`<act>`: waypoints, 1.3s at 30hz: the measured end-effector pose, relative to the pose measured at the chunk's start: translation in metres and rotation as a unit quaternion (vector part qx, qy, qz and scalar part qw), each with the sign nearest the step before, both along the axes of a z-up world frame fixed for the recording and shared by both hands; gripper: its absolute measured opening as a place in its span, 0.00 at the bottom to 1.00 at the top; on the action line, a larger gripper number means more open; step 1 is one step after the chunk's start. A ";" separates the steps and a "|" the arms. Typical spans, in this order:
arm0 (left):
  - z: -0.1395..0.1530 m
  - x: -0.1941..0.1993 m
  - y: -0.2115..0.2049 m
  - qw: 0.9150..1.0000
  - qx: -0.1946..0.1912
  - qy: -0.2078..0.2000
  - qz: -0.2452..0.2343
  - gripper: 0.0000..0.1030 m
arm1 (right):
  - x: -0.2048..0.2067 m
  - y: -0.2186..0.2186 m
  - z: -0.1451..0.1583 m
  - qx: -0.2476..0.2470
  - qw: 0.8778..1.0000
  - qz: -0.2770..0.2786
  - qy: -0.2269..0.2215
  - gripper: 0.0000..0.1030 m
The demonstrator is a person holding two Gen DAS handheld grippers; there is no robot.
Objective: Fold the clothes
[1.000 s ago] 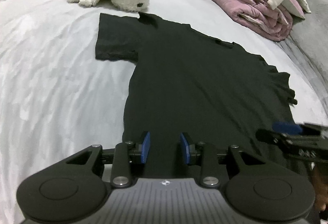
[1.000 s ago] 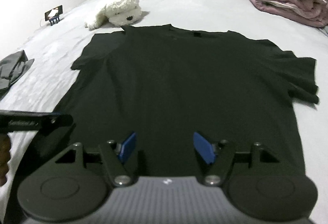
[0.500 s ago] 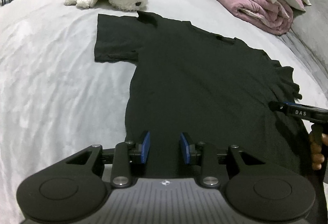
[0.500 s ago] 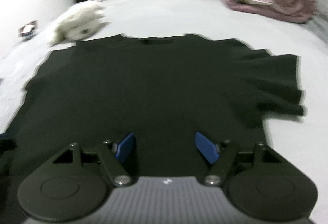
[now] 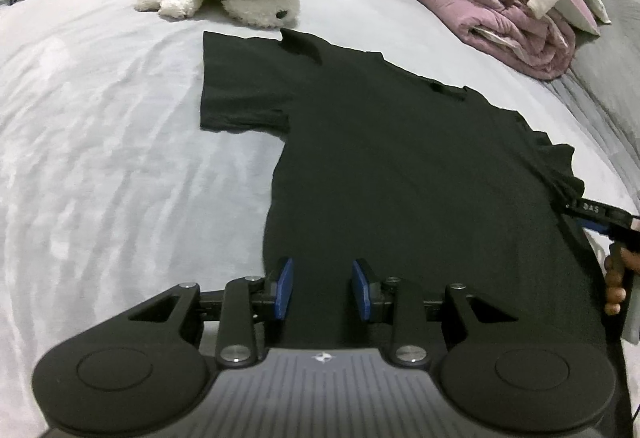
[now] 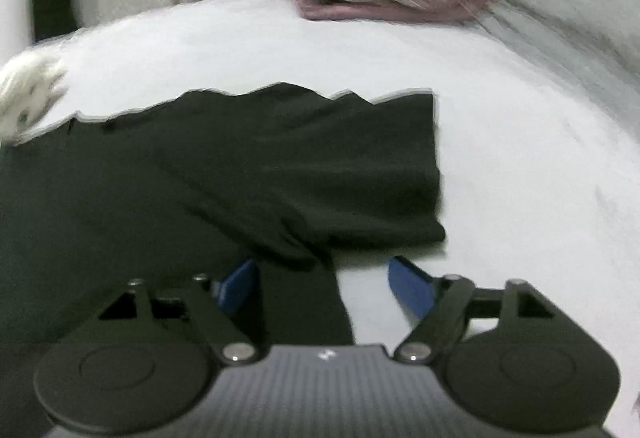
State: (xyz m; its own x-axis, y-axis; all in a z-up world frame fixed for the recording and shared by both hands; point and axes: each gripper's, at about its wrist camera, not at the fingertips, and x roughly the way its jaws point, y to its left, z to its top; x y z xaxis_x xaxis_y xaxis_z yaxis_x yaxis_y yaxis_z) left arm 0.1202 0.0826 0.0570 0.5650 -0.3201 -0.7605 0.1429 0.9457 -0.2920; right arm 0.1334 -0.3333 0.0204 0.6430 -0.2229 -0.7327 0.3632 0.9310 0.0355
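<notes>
Right tool (image 6: 324, 284) opening, seemingly over black shirt's (image 6: 240, 165) edge; left tool (image 5: 323, 288) apart.

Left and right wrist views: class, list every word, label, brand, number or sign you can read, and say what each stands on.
"DAS": white letters on the side of the right gripper, at the right edge of the left wrist view.
Small white emblem on the left gripper body: a mark, not letters.
Small white emblem on the right gripper's body, right wrist view: blurred, no letters.
Black T-shirt: no print visible.
</notes>
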 end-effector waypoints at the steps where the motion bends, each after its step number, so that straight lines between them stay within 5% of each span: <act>1: 0.000 0.000 0.001 1.000 0.000 0.001 -0.002 0.30 | -0.004 0.002 0.002 -0.004 1.000 0.002 0.002 0.73; 5: 0.001 0.000 0.002 1.000 -0.002 0.001 -0.005 0.30 | -0.024 0.014 0.014 -0.029 0.999 0.016 -0.005 0.71; 12: 0.008 -0.003 0.004 0.999 -0.028 -0.014 -0.009 0.30 | -0.072 0.050 0.033 0.028 0.997 0.068 -0.038 0.71; 17: -0.003 0.000 0.000 1.000 -0.009 0.007 -0.007 0.30 | -0.097 0.094 0.022 0.017 0.989 0.145 -0.003 0.72; 33: -0.001 -0.004 0.013 1.000 -0.018 0.013 -0.004 0.30 | -0.181 0.041 0.022 0.009 1.000 0.016 0.015 0.74; 39: 0.013 -0.018 0.024 0.998 -0.058 -0.007 -0.008 0.30 | -0.206 0.083 0.030 -0.017 0.998 0.064 -0.005 0.74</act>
State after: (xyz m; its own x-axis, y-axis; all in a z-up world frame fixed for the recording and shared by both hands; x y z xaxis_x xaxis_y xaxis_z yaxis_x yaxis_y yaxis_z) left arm 0.1019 0.1069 0.0696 0.5694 -0.4147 -0.7098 0.1631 0.9033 -0.3969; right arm -0.0726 -0.2498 0.0506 0.6749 -0.1627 -0.7197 0.2410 0.9705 0.0066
